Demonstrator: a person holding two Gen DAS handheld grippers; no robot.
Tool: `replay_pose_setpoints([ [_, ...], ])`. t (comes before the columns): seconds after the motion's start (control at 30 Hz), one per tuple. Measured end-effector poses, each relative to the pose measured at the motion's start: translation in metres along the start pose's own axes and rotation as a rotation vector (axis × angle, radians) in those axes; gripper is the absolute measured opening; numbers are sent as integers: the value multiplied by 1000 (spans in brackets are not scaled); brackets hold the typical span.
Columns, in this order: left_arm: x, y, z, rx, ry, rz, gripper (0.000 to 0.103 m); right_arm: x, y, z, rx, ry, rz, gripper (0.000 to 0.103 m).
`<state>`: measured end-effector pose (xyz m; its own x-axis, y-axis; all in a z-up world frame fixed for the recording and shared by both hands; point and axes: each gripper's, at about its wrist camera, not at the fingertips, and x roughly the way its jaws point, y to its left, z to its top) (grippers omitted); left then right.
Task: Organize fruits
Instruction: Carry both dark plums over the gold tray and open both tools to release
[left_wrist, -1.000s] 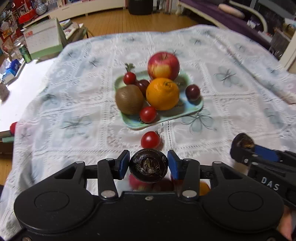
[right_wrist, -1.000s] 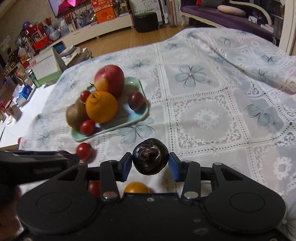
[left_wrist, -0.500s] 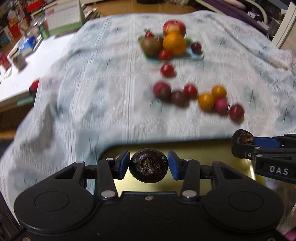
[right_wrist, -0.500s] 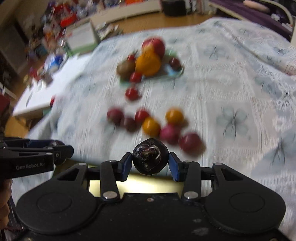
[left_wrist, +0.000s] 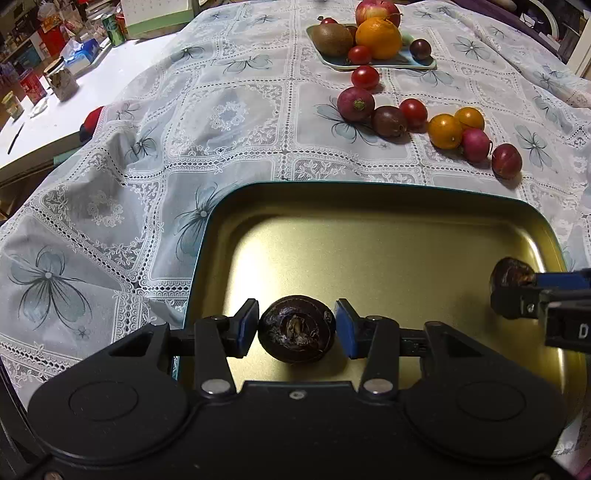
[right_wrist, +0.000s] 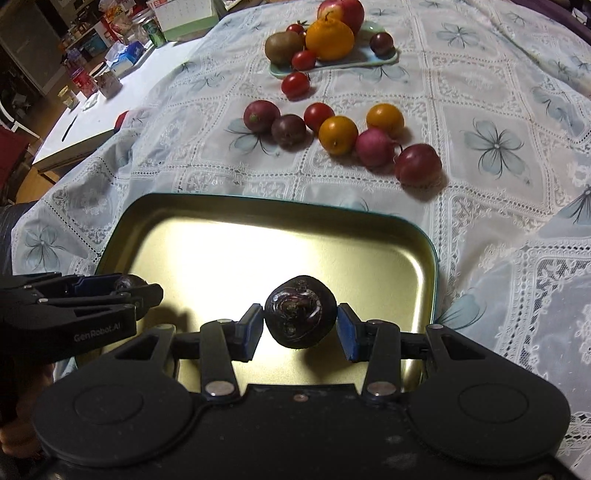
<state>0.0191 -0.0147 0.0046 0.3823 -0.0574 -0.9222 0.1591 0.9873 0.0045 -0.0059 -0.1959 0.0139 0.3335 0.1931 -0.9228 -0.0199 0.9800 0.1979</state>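
Observation:
My left gripper (left_wrist: 296, 334) is shut on a dark brown round fruit (left_wrist: 296, 338), low over the gold metal tray (left_wrist: 369, 206). My right gripper (right_wrist: 300, 328) is shut on a second dark round fruit (right_wrist: 300, 316) over the same tray (right_wrist: 258, 214); it shows at the right of the left wrist view (left_wrist: 511, 291). The left gripper shows at the left of the right wrist view (right_wrist: 129, 291). Beyond the tray, a row of several small red, purple and orange fruits (right_wrist: 338, 134) lies on the cloth.
A pale green plate (left_wrist: 376, 62) at the back holds an apple (left_wrist: 371, 9), an orange (left_wrist: 378, 37), a kiwi (left_wrist: 331, 38) and small fruits. A loose red tomato (left_wrist: 365, 76) lies before it. A cluttered white side table (left_wrist: 55, 107) stands left of the lace cloth.
Both grippers pulled back from the green plate toward me, each still holding its dark fruit. They now hang over the gold tray, which has come into view.

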Motion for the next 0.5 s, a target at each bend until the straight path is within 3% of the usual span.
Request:
replay_pose_setpoints([
  [0.5,-5,1,-3,-13,-10,-20,52,5,6,-6,-22,23,-26,45],
])
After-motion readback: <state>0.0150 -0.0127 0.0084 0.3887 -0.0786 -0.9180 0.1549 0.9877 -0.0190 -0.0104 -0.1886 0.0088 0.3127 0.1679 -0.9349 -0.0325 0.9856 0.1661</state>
